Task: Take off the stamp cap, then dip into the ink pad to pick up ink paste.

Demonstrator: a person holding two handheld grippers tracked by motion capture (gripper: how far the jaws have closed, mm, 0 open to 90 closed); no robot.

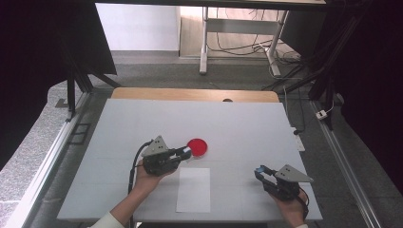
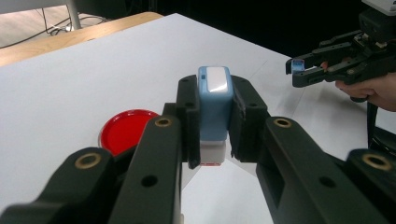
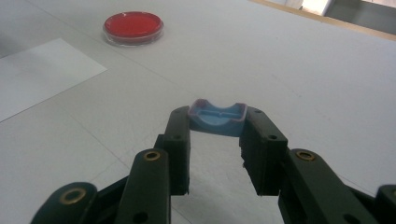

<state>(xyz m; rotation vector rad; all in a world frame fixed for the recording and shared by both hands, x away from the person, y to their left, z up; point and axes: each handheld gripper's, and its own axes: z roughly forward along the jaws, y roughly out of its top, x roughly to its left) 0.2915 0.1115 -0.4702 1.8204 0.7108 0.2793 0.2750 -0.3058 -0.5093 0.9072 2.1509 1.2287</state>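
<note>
Two grippers are at work, and each has a piece of the same job. Our left gripper (image 2: pixel 215 154) is clamped on a blue stamp (image 2: pixel 215 105), its white base pointing down, just beside the red ink pad (image 1: pixel 197 147). Our right gripper (image 3: pixel 217 154) is closed on the stamp's blue cap (image 3: pixel 217 117), pinched at its two ends and carried low over the table (image 1: pixel 247 123), well apart from the left.

We judge the step in hand to be inking the stamp and then printing on the white paper (image 1: pixel 194 189). To do it well we should keep the stamp upright, bring its base flat onto the pad, press evenly without rocking, then lift straight up before moving to the sheet. The cap is best kept clear to the right so the two grippers do not meet.

The table is pale and bare apart from pad and paper, with a wooden strip along its far edge. Beyond it we see grey floor, desk legs with trailing cables (image 1: pixel 237 47) and dark curtains at either side.
</note>
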